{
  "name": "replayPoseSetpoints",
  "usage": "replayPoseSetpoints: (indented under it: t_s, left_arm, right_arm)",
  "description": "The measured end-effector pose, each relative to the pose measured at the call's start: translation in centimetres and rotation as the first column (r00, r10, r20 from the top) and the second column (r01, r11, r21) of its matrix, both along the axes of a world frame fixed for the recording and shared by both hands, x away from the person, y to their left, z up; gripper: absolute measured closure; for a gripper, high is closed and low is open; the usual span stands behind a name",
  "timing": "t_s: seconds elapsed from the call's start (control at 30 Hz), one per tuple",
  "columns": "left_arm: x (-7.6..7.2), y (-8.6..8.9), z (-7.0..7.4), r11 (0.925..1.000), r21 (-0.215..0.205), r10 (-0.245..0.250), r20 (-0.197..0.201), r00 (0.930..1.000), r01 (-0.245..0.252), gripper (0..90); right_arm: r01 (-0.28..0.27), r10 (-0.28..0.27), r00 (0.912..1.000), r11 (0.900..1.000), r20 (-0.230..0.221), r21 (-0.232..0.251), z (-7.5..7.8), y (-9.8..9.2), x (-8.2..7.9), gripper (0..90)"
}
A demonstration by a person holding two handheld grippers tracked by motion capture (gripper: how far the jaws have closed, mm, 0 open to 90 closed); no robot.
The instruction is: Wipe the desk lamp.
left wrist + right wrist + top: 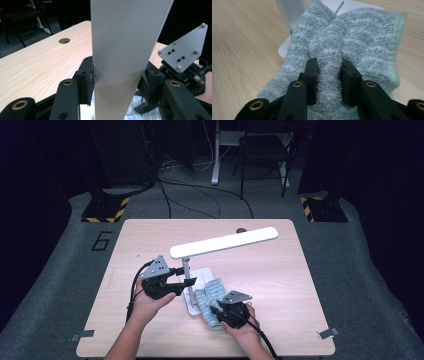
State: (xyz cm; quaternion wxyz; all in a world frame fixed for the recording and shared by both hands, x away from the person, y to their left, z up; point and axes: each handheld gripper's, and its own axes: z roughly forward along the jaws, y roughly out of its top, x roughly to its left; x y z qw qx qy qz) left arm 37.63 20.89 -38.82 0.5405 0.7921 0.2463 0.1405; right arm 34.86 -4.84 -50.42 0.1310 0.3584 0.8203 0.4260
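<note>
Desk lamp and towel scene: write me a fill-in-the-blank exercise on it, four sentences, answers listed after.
1. The left gripper is shut on the upright ____ of the white desk lamp.
2. The right gripper pinches a raised fold of the pale green ____.
3. The towel lies partly over the lamp's flat white ____.
4. The lamp stands on a light ____ table.

Missing words: stem; towel; base; wooden
</note>
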Motion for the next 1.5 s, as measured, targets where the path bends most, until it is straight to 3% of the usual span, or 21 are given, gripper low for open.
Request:
replayPoseSetpoints:
  t_s: [0.2,0.5,0.67,0.8,0.83,0.9,1.07,1.17,1.23,1.3,1.5]
  left_arm:
    - [0.0,-0.1,0.0,1.0000,0.005,0.001,0.004,1.0000,-0.001,52.4]
    - [0.0,-0.2,0.1,0.9999,0.011,0.007,0.001,1.0000,-0.007,52.5]
    - [0.0,-0.2,0.2,0.9998,0.019,0.008,0.000,1.0000,-0.008,52.6]
    - [-0.1,-0.4,0.2,0.9997,0.024,0.009,0.000,1.0000,-0.009,52.7]
    - [-0.1,-0.4,0.2,0.9996,0.025,0.011,0.003,0.9999,-0.011,52.8]
    - [-0.1,-0.2,0.3,0.9994,0.035,0.007,0.007,1.0000,-0.007,52.8]
    - [0.0,-0.2,0.3,0.9994,0.035,-0.001,0.003,1.0000,0.001,52.8]
    - [0.0,-0.1,0.2,0.9997,0.023,-0.007,-0.006,1.0000,0.007,52.8]
    - [0.1,-0.1,0.2,0.9998,0.019,-0.004,-0.004,1.0000,0.004,52.8]
    - [0.1,-0.1,0.2,0.9998,0.019,-0.004,-0.004,1.0000,0.004,52.8]
    - [0.1,-0.2,0.2,0.9997,0.023,-0.007,-0.006,1.0000,0.007,52.8]
  right_arm:
    - [-0.012,0.012,0.9999,1.000,0.006,-0.008,-0.3,0.5,-0.3,70.0]
    - [-0.027,0.027,0.9995,1.000,-0.015,-0.001,-0.1,2.8,-1.7,71.1]
    - [-0.068,0.068,0.9975,0.998,-0.022,-0.001,0.0,3.8,-2.9,72.7]
    - [-0.090,0.089,0.9959,0.996,-0.011,-0.023,-0.4,4.6,-3.4,73.9]
    - [-0.101,0.102,0.9947,0.993,0.010,-0.061,-0.7,4.7,-3.3,74.9]
    - [-0.105,0.108,0.9936,0.990,0.034,-0.090,-1.2,4.9,-3.2,75.9]
    - [-0.106,0.112,0.9927,0.987,0.044,-0.123,-1.1,4.8,-3.0,77.2]
    - [-0.095,0.098,0.9948,0.989,0.027,-0.116,-1.2,4.5,-3.0,77.4]
    - [-0.089,0.095,0.9947,0.989,0.040,-0.121,-1.2,4.3,-2.9,77.4]
    - [-0.073,0.081,0.9949,0.990,0.061,-0.124,-1.3,3.8,-2.8,77.4]
    - [-0.009,0.013,0.9993,0.993,0.035,-0.121,-1.1,2.0,-2.0,77.4]
